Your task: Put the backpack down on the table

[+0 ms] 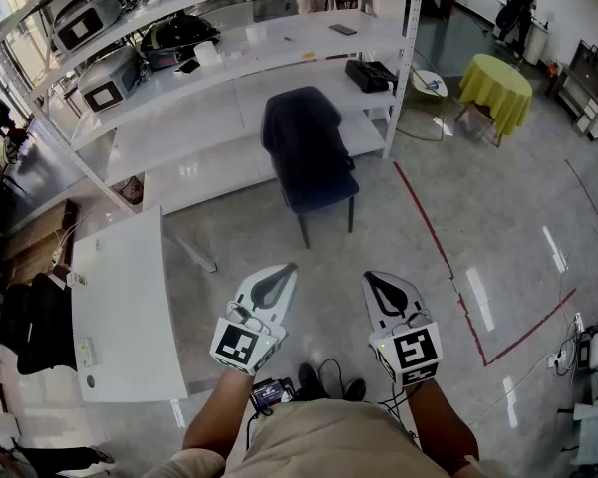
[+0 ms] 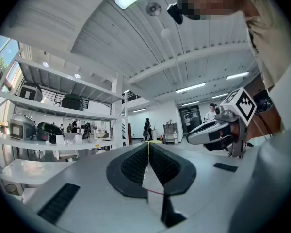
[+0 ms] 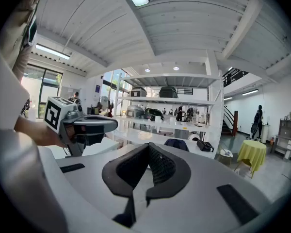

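Backpack (image 1: pixel 301 137) not picked up yet. It reads as a dark blue bulk draped over the back and seat of a chair (image 1: pixel 326 205), straight ahead of both grippers and well apart from them. Can't make out straps or a handle from here.

Left gripper (image 1: pixel 282 273): jaws together, pads meeting tip to tip, nothing between them. It points roughly level toward the chair.

Right gripper (image 1: pixel 375 280): jaws together too, empty, just beside the left gripper and parallel to it, nose tipped slightly down. Each gripper shows up in the other's gripper view, side by side, not touching.

White bench (image 1: pixel 120 307) sits to the left of the left gripper, near it, and closer to the person than the chair is. A few small items lie on it near its left edge, too small to identify.

Beyond the chair, further ahead of the grippers: white shelf rack (image 1: pixel 229 78) with appliances on the upper levels. Far ahead-right of the right gripper: round table with yellow cloth (image 1: pixel 495 83). Red floor line (image 1: pixel 439 247) runs just right of the right gripper.
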A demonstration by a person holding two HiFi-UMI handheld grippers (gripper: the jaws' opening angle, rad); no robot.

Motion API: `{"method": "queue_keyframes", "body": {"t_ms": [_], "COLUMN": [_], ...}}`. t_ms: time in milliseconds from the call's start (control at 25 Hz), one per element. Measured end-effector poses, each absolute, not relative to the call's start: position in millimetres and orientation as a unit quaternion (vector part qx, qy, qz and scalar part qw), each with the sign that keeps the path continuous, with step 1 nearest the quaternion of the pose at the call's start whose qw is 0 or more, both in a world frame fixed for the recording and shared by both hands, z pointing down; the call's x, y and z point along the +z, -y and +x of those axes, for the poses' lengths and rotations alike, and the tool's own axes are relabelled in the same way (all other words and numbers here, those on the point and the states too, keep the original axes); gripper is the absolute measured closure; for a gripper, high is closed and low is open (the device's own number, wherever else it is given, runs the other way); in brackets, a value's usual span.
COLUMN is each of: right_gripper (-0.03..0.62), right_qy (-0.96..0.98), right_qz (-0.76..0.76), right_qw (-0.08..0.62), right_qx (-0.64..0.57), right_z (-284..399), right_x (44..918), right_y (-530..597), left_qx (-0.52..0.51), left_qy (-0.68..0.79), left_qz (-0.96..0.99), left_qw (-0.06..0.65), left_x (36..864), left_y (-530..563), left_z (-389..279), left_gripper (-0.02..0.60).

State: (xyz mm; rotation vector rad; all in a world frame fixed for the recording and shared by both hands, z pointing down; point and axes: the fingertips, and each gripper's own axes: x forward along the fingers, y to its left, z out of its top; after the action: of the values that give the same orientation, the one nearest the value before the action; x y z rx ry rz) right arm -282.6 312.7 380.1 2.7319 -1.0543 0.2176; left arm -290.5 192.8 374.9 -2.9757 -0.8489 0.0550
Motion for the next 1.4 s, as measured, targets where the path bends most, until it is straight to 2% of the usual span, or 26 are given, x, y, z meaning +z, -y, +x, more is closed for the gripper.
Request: {"method": "queue_keyframes", "body": {"t_ms": [720,1400], "right_gripper": [0.568,0.568], "right_qy": [0.346,0.339], "right_qz": [0.932,0.933], "right_qw": [0.083,0.095], "right_qx": [0.071,0.077], "right_z": [-247.8,-199.6], "right_x": [382.8,385.0], "right_y": [-270.4,-252.4], "left_qx": [0.020,0.015], "left_qy": [0.287,0.298], "left_qz": [-0.957,-0.954], "left_qw": [0.018,0.008], "left_x": [381.4,389.2], "left_y": [-149.2,-129.7], "left_z": [-256.0,-212.4], "left_gripper": [0.566,0.566]}}
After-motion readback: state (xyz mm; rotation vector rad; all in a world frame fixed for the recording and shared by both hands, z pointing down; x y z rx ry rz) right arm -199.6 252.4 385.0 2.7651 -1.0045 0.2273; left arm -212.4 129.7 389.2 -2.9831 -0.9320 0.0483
